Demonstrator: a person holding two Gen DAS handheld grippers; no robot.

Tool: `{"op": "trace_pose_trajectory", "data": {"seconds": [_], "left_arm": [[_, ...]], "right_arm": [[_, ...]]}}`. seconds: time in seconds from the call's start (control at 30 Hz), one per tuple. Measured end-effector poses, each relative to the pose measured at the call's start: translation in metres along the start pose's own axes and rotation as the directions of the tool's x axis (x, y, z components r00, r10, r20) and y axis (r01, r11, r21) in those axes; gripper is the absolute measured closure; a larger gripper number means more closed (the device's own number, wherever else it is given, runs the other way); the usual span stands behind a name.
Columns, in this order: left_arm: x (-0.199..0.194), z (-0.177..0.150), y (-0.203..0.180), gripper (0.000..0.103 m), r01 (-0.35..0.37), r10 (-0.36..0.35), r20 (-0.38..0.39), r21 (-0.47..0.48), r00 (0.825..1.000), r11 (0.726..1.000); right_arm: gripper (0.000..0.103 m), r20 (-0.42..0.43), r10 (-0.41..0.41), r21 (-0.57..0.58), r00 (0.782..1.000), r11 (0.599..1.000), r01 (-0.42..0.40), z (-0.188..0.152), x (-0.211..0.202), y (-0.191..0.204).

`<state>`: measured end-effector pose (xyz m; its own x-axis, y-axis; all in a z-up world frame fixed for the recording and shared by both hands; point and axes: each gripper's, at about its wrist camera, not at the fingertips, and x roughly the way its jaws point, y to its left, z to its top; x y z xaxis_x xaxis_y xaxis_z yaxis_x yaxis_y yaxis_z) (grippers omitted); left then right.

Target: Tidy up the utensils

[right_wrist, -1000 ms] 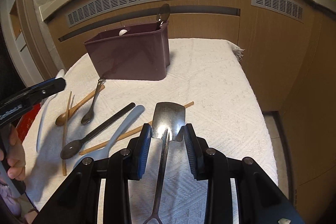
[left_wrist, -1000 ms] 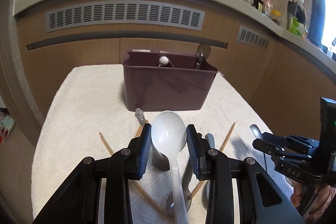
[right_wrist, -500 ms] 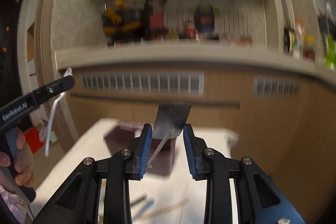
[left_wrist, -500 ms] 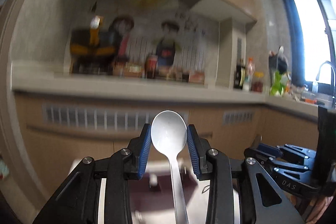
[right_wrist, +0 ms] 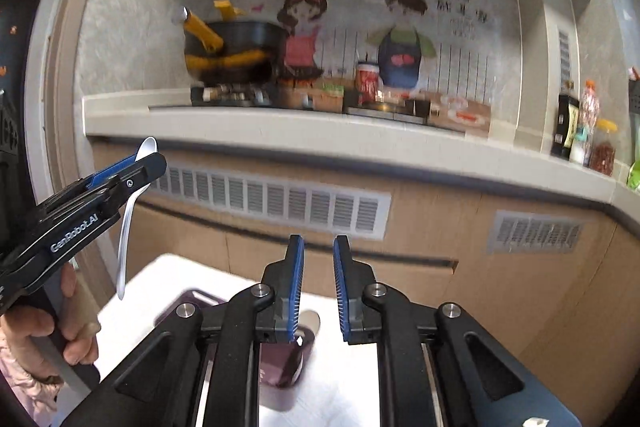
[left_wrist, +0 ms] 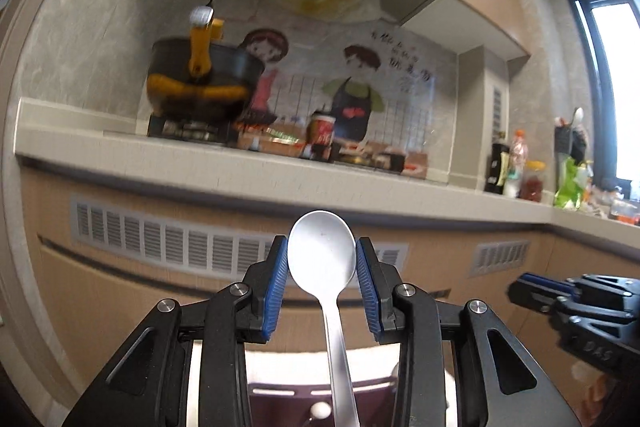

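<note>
My left gripper [left_wrist: 322,283] is shut on a white plastic spoon [left_wrist: 323,259], bowl up between the blue pads, handle hanging down over the dark purple utensil bin [left_wrist: 288,403] below. The same gripper [right_wrist: 142,163] and spoon [right_wrist: 126,227] show at the left in the right wrist view. My right gripper [right_wrist: 319,287] is open and empty, raised above the purple bin [right_wrist: 280,363]; a metal utensil head [right_wrist: 310,321] stands in the bin right under its fingers. The right gripper [left_wrist: 536,293] shows at the right edge in the left wrist view.
The bin stands on a white cloth-covered table [right_wrist: 168,287]. Behind is a wooden cabinet front with vents [right_wrist: 272,199] and a countertop [right_wrist: 320,135] carrying a black pot, cans and bottles. The table's other utensils are out of view.
Both grippers have risen and tilted up from the table to above the bin. The right gripper has let go of the metal spatula and opened. The left still holds the white spoon.
</note>
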<state>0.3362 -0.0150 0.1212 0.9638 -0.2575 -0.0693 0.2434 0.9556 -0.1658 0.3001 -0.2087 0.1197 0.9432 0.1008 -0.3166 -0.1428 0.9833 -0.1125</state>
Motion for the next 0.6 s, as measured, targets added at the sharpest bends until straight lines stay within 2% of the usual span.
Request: {"op": "trace_pose_trajectory", "data": {"seconds": [0.17, 0.33, 0.4, 0.43, 0.5, 0.57, 0.6], "left_arm": [[0.025, -0.033, 0.001, 0.068, -0.022, 0.022, -0.042, 0.003, 0.999, 1.000], [0.040, -0.063, 0.007, 0.067, -0.029, 0.027, -0.082, -0.016, 0.996, 0.999], [0.047, -0.072, 0.011, 0.059, -0.033, 0.030, -0.123, -0.022, 0.992, 0.999], [0.049, -0.074, 0.013, 0.051, -0.031, 0.027, -0.140, -0.030, 0.990, 0.999], [0.050, -0.078, 0.019, 0.048, -0.031, 0.021, -0.171, -0.057, 0.985, 0.998], [0.046, -0.079, 0.024, 0.048, -0.032, 0.015, -0.208, -0.076, 0.978, 0.997], [0.041, -0.079, 0.027, 0.048, -0.043, 0.024, -0.234, -0.077, 0.972, 0.996]], "right_arm": [[0.090, -0.075, -0.020, 0.001, 0.997, 1.000, 0.020, -0.025, 0.020, -0.007], [0.088, -0.103, -0.017, 0.006, 0.995, 1.000, 0.018, -0.044, 0.027, -0.009], [0.087, -0.113, -0.020, -0.004, 0.993, 1.000, 0.020, -0.052, 0.028, -0.007], [0.087, -0.118, -0.023, -0.008, 0.993, 1.000, 0.023, -0.055, 0.028, -0.006], [0.087, -0.129, -0.021, -0.010, 0.991, 1.000, 0.020, -0.060, 0.029, -0.005], [0.078, -0.146, -0.012, -0.002, 0.989, 1.000, 0.012, -0.066, 0.028, -0.006], [0.070, -0.155, -0.007, 0.003, 0.988, 1.000, 0.008, -0.070, 0.027, -0.005]]}}
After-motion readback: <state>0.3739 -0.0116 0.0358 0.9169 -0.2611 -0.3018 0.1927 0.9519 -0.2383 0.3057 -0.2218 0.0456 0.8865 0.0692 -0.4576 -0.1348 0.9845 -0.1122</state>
